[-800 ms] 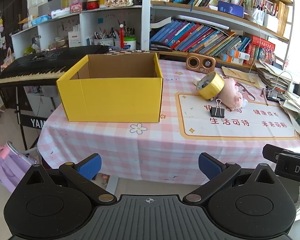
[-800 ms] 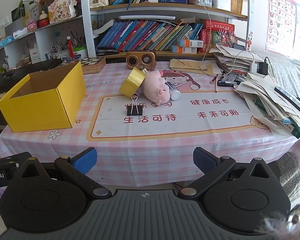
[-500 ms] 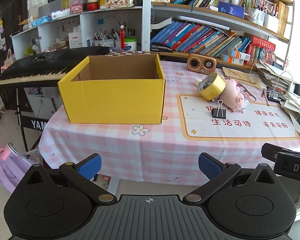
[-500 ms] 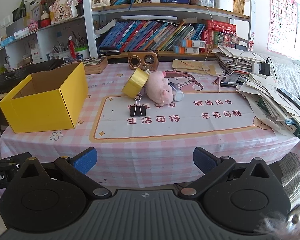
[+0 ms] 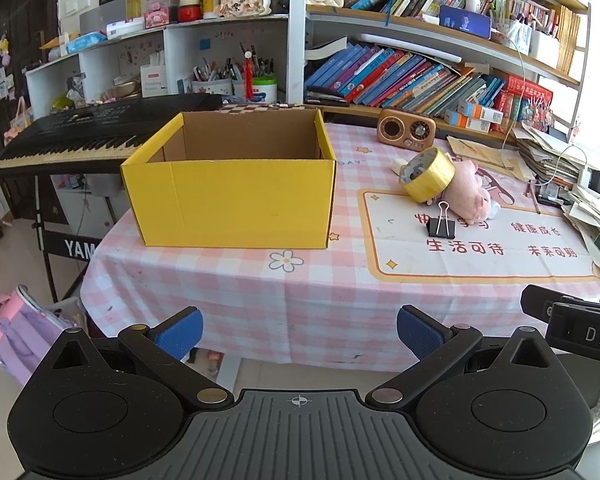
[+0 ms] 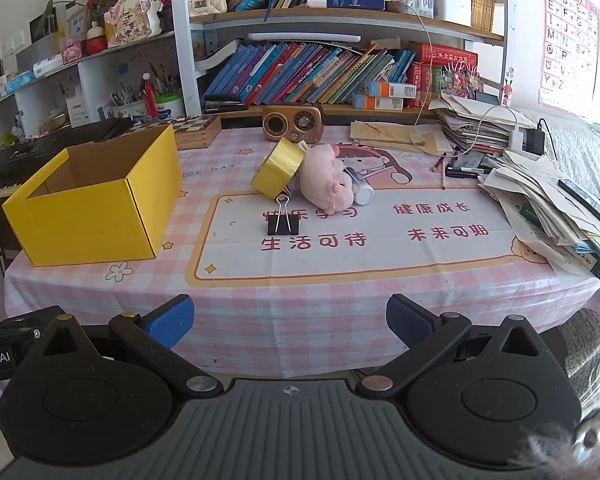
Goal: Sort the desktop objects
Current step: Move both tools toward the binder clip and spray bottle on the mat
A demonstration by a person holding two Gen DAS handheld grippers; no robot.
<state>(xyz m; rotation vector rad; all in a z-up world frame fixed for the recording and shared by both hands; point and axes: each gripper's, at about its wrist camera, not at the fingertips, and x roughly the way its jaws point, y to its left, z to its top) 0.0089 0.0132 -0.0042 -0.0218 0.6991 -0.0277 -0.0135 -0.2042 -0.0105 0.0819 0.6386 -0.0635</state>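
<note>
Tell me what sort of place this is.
Most likely a child's study corner at home: crowded bookshelves behind a table with a pink checked cloth, an alphabet poster on the wall, and a keyboard beside the table.

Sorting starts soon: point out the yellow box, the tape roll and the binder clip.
yellow box [image 5: 236,204], left wrist view, front wall
tape roll [image 6: 278,170], right wrist view, gold outer band
binder clip [image 6: 283,225], right wrist view, black body

One yellow box, one tape roll, one binder clip, one plush pig.
</note>
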